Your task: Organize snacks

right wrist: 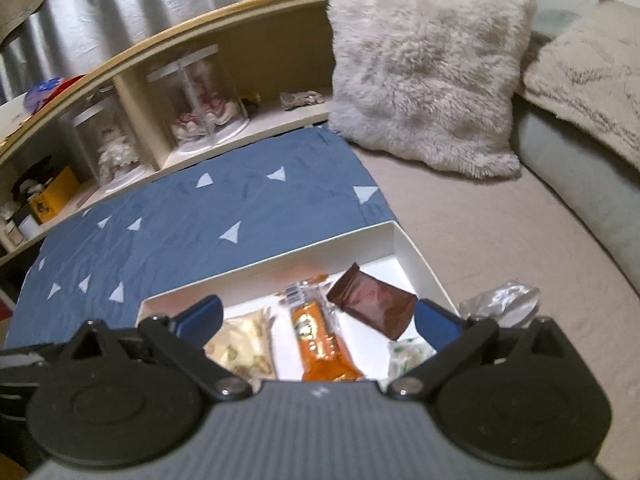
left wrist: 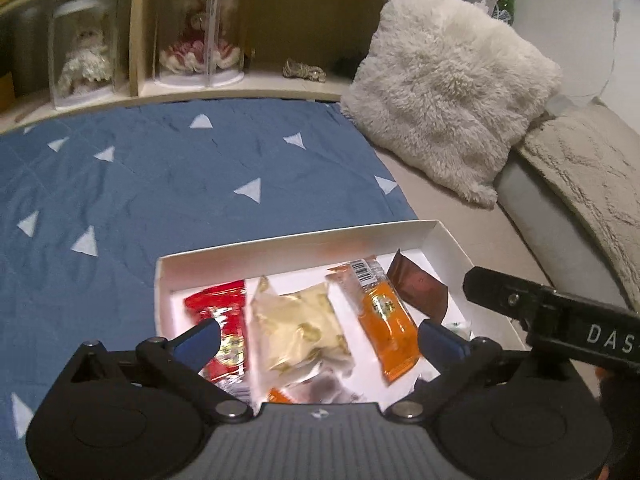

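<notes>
Both grippers are over the white box (left wrist: pixel 296 246) on the bed, fingers spread wide, nothing in either. The left gripper (left wrist: pixel 318 336) hangs above the near half of the box; the right gripper (right wrist: pixel 318 320) is just beside it, its black body poking into the left view at 3 o'clock.

Inside the box I count 4 clear snacks in a row: red pack (left wrist: pixel 224 312) at 9 o'clock, cream pack (left wrist: pixel 300 330) in the middle, orange pack (left wrist: pixel 384 316) next to it, brown pack (left wrist: pixel 418 284) toward 2 o'clock by the far corner. A small white-and-green wrapper (right wrist: pixel 408 354) sits at the near right end. One crinkly silver wrapper (right wrist: pixel 500 300) lies outside, just past the box's right wall.

Box sits partly on the blue quilt (left wrist: pixel 140 184). Fluffy pillow (left wrist: pixel 448 92) at 1 o'clock, shelf (left wrist: pixel 248 80) at 12.
</notes>
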`<act>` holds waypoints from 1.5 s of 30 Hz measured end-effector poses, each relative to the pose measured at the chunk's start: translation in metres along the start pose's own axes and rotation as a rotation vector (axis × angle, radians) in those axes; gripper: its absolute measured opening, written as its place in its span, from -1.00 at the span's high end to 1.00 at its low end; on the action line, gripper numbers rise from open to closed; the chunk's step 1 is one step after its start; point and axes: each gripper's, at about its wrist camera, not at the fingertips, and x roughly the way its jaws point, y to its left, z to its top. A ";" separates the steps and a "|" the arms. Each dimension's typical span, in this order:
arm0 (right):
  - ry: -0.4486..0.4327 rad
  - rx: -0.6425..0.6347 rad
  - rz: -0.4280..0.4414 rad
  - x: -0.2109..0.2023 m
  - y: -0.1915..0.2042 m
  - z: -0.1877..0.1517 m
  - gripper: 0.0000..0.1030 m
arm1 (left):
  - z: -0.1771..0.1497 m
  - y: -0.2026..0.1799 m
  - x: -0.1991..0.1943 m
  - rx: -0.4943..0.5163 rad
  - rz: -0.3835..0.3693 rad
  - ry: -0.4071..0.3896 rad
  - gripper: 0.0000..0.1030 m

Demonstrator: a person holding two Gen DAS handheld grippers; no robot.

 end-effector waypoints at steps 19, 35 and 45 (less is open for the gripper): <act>-0.092 -0.153 0.032 -0.117 0.031 -0.034 -0.99 | -0.038 0.037 -0.128 0.023 0.004 -0.137 -1.00; -0.134 -0.224 0.021 -0.173 0.034 -0.083 -0.99 | -0.090 0.049 -0.189 0.030 0.056 -0.224 -1.00; -0.132 -0.230 -0.004 -0.182 0.029 -0.116 -0.99 | -0.119 0.056 -0.198 0.050 0.075 -0.256 -1.00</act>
